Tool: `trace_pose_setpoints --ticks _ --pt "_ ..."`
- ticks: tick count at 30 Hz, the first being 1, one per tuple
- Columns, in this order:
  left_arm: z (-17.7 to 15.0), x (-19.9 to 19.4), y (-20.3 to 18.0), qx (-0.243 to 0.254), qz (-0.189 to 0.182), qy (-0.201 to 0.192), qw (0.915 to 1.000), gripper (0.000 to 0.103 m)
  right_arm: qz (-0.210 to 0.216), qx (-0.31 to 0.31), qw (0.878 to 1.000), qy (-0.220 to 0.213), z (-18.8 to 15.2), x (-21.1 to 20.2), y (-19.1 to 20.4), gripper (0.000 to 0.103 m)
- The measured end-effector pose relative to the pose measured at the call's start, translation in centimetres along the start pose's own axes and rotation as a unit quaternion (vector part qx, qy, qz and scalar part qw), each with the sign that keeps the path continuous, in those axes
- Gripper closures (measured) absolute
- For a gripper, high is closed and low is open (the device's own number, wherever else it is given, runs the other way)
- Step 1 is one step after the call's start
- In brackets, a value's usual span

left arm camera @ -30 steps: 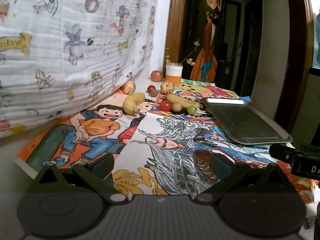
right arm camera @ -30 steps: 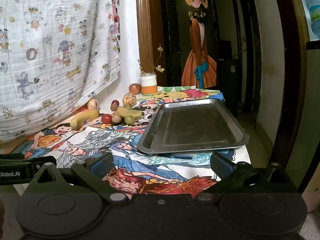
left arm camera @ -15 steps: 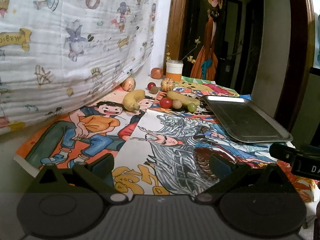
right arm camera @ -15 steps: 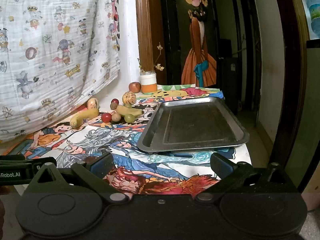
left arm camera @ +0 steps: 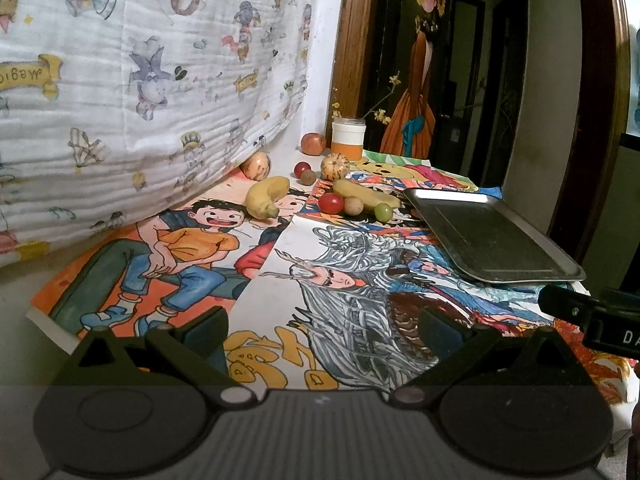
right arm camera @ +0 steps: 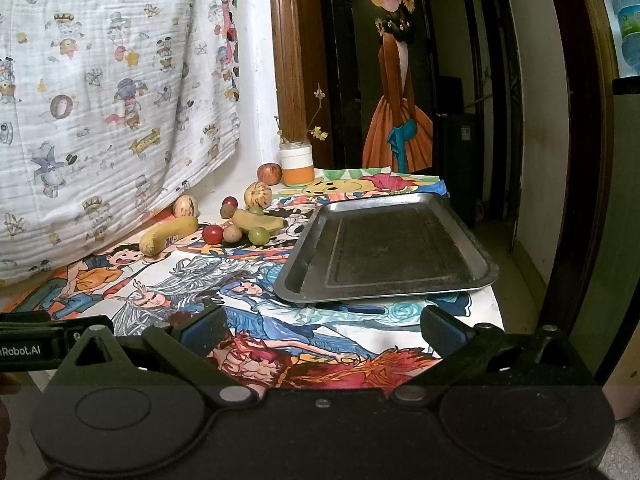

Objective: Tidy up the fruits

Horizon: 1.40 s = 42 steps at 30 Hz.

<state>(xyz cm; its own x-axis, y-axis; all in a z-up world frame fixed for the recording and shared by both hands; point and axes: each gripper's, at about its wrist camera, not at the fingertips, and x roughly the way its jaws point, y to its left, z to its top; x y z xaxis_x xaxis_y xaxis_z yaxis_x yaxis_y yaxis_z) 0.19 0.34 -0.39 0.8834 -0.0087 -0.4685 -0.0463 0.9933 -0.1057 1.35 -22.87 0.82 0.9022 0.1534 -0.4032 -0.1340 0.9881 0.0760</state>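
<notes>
second banana [right arm camera: 258,221] partly behind small fruits, bottle [right arm camera: 628,24] edge-cropped

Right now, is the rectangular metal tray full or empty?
Empty: the rectangular metal tray shows a bare floor in both views; the fruits all lie beside it.

You have little readable text here. In your right wrist view, white letters reading "Robot.AI" stand on the black body of the left gripper [right arm camera: 28,350], cut off at the frame's left edge. In your left wrist view, white letters "DA" stand on the black body of the right gripper [left arm camera: 612,330], cut off at the right edge. On the white cartoon-print cloth [left arm camera: 120,80] hanging at the left, a yellow ribbon banner [left arm camera: 26,76] carries a word seen mirrored, which looks like "Magic". Large yellow characters are painted on the poster [left arm camera: 256,356] near you; you cannot read them.
</notes>
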Motion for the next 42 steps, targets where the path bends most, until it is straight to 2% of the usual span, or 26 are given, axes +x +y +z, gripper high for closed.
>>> trace_pose_setpoints --ticks 42 --pt "-0.25 0.14 -0.24 0.002 -0.001 0.001 1.0000 0.000 0.000 0.000 1.000 0.007 -0.17 0.23 0.23 0.000"
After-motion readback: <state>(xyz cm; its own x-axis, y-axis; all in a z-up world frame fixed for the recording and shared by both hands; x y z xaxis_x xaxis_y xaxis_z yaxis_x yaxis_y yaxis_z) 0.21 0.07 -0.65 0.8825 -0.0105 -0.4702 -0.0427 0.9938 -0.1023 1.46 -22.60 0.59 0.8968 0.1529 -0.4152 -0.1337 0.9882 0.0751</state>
